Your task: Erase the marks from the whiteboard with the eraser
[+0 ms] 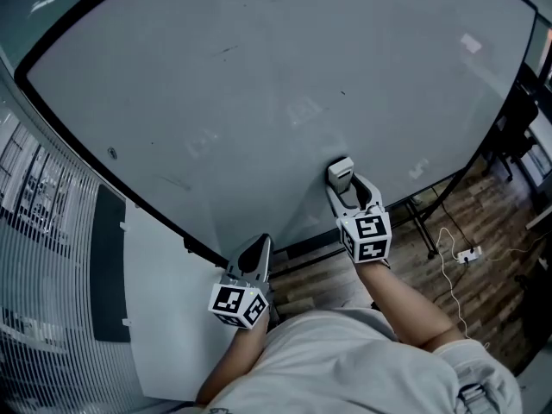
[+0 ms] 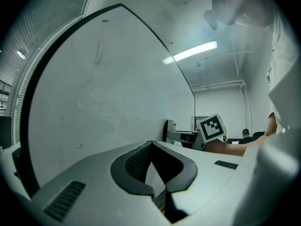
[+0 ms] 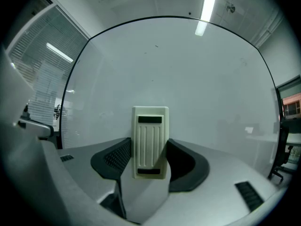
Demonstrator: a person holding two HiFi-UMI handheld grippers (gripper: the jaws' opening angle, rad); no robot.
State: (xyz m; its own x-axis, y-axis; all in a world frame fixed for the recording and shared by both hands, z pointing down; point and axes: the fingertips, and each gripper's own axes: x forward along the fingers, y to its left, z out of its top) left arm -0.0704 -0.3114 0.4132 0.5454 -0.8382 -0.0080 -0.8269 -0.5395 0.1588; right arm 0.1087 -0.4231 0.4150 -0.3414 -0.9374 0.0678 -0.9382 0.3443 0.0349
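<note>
Two grippers: right gripper (image 1: 347, 190) outstretched, clamping eraser (image 3: 150, 142) against whiteboard (image 1: 259, 102); left gripper (image 1: 260, 245) closed, lower.

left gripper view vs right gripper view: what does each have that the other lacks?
Left only: the left gripper, shut and empty, the right gripper seen side-on, and the person's forearm. Right only: the eraser head-on, clamped between the right jaws. Both: the whiteboard and a ceiling light.
</note>
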